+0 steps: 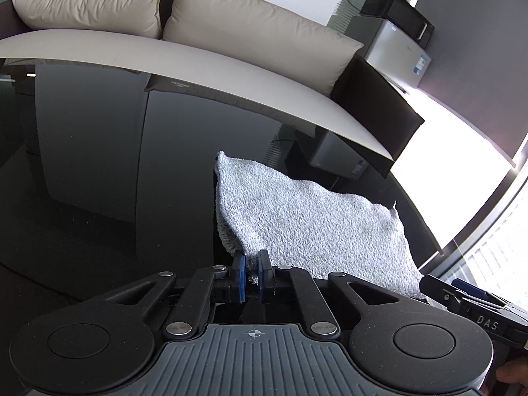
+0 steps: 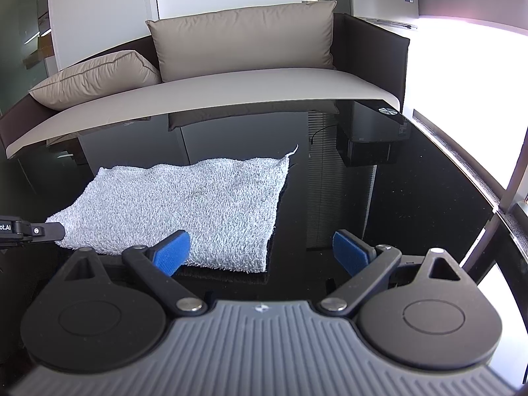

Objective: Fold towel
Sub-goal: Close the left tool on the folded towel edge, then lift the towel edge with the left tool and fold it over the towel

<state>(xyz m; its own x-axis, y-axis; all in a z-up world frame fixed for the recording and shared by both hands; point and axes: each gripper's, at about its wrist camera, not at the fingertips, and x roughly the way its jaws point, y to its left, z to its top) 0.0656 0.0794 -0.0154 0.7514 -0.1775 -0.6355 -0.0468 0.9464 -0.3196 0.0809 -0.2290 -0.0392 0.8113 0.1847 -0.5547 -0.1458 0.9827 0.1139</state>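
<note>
Glossy black counter (image 2: 412, 204) mirrored the room: a dark sofa (image 2: 369, 49) with beige cushions (image 2: 244, 39) stood just behind it, a small fridge (image 1: 401, 54) with a black microwave (image 1: 397, 11) on top beyond the sofa's end, hard window glare at the right. Pale grey towel (image 2: 184, 204) lay on the counter, folded over, one far corner peaked up. Left claw (image 1: 251, 275) was clenched on the towel's near edge; right claw (image 2: 262, 252) was released, fingers spread wide, its left pad (image 2: 173, 252) over the towel's near corner.
</note>
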